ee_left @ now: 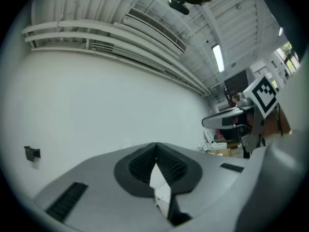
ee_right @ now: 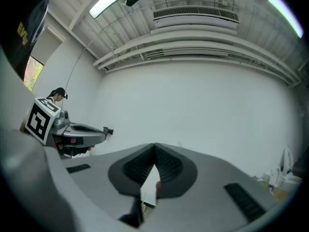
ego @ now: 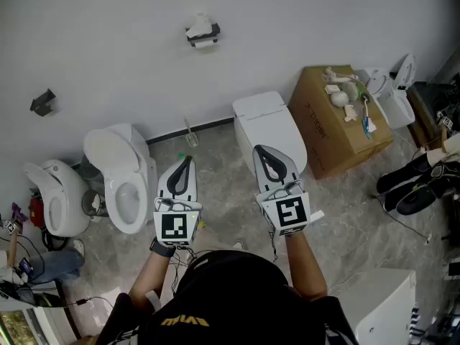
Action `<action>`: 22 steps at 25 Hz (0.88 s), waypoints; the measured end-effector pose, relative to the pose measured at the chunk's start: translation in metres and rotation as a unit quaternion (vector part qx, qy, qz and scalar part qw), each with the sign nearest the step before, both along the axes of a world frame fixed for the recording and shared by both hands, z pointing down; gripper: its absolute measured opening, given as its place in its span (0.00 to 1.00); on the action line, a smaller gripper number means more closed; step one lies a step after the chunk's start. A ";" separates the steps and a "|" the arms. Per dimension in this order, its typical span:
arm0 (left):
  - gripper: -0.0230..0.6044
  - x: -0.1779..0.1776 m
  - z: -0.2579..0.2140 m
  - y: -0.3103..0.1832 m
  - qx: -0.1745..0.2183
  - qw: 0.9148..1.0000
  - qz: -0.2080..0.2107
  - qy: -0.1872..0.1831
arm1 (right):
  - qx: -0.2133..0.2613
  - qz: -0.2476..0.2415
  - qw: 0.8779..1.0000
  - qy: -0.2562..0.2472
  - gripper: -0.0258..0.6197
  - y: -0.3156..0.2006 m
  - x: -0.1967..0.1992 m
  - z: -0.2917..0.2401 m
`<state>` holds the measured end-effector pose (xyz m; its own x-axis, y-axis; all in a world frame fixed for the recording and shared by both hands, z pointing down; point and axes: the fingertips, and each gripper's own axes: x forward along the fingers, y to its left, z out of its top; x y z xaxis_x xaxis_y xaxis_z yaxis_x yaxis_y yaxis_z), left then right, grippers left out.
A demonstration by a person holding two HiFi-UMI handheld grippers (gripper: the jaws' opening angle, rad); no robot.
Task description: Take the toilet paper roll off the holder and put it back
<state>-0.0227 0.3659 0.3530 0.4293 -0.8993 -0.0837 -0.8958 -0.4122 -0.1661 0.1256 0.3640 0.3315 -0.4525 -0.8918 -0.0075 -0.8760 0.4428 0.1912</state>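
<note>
High on the wall (ego: 302,20), upper middle of the head view: the toilet paper roll (ego: 199,29) sits on its holder (ego: 214,32), well apart from both tongs.
Left tongs (ego: 188,159): tips together, nothing between them, aimed level at the wall.
Right tongs (ego: 262,150): likewise closed and empty.
Step in hand: reaching out, I judge. Spread one pair before arriving, take the roll across its sides, and slide it along the holder's arm rather than tugging outward.
Around: open toilet (ego: 122,182) at lower left, closed toilet (ego: 269,124) at centre, cardboard box (ego: 345,128) at right.
In the way: both toilets flank the approach, so it probably means going between them.
</note>
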 end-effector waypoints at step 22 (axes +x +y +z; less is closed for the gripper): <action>0.05 -0.016 0.011 0.012 -0.033 0.999 0.012 -0.030 | 0.018 -0.010 1.000 -0.020 0.03 0.010 -0.007 -0.018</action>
